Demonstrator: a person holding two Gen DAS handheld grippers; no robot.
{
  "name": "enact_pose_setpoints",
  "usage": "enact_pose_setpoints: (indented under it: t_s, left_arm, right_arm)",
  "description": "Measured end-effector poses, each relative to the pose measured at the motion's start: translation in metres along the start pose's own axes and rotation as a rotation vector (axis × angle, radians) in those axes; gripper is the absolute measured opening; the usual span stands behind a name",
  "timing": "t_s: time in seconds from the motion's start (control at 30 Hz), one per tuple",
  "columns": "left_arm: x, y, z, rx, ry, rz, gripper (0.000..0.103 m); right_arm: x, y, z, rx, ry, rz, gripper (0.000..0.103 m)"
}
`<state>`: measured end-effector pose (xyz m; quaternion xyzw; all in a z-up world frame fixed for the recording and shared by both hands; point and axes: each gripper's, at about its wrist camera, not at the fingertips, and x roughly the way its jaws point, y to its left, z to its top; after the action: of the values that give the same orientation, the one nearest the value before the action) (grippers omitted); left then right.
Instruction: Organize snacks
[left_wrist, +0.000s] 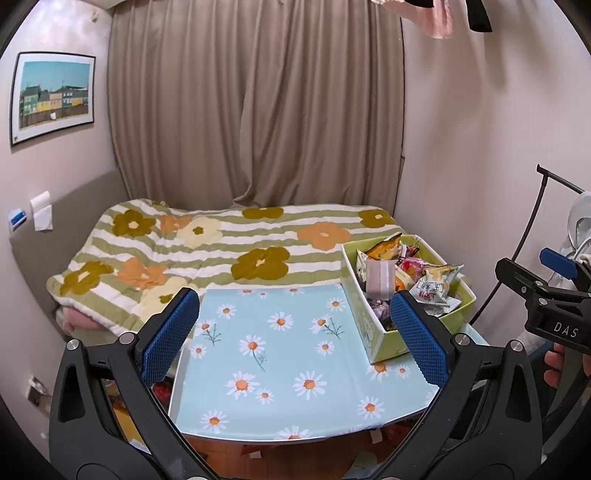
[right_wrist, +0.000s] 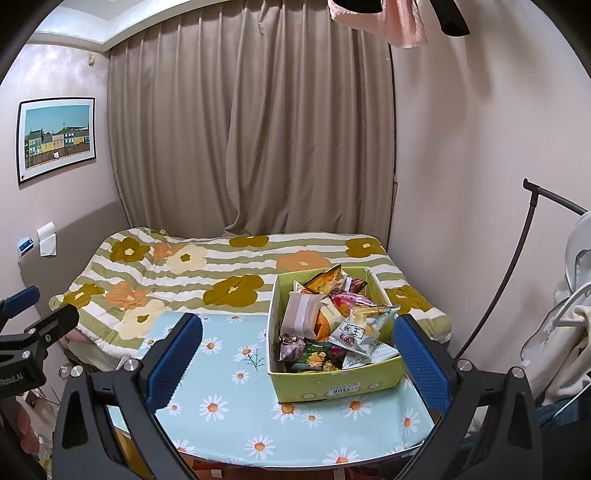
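A green cardboard box stands on the right side of a small table with a light-blue daisy cloth. It is heaped with snack packets: a white packet with black characters, an orange packet, a pale pink-grey pouch. My left gripper is open and empty above the cloth, left of the box. My right gripper is open and empty, its fingers either side of the box's near end, held short of it.
A bed with a striped flower quilt lies behind the table, under beige curtains. A black clothes rack with pale garments stands at the right. Some clutter lies on the floor under the table's front edge.
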<state>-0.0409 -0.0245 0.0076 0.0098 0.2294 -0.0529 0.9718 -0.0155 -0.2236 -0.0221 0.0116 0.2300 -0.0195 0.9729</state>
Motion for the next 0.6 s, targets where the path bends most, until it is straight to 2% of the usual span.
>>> enact_pose_setpoints:
  t_s: [0.6]
  left_arm:
    - [-0.0039,-0.0037,-0.0011,-0.003,-0.014,0.008,0.103]
  right_arm:
    - [-0.0016,0.0042,0.0016,-0.008,0.008,-0.006,0.102]
